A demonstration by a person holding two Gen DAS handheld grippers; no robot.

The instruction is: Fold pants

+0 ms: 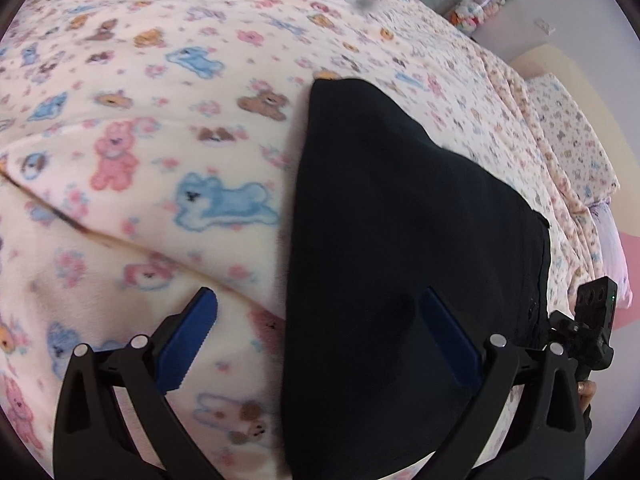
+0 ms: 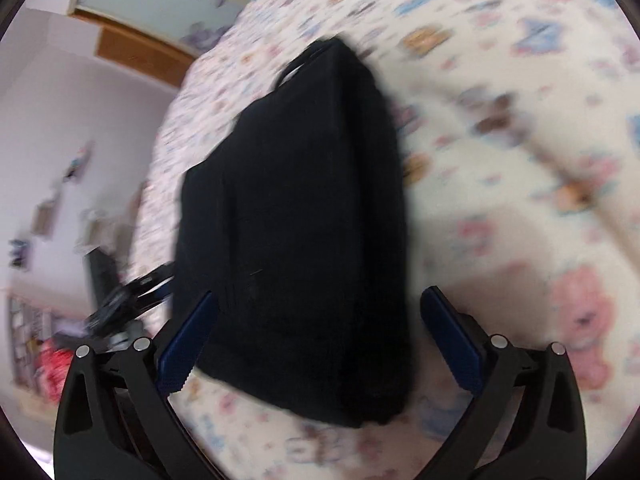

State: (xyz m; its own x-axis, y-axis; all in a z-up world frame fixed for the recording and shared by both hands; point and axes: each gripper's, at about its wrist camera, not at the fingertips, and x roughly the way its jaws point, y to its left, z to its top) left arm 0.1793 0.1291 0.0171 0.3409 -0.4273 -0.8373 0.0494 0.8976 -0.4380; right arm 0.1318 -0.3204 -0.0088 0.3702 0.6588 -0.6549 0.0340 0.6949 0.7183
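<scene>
Nowhere legible writing; folded black pants (image 1: 400, 220).

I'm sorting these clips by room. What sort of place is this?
Most likely a bedroom, perhaps a child's. The black pants lie on a bed under a fleece blanket printed with teddy bears and bunnies, with a matching pillow near the wall.

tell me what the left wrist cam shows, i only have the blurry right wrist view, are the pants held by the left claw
Observer: No. The left claw is open, nothing between its fingers; the black pants lie on the blanket.
Operator: right claw visible there
Observer: Yes, the right claw shows at the far right edge, beside the pants.
Operator: anything beyond the bed
Observer: A clear container of pastel items stands by the wall.
</scene>
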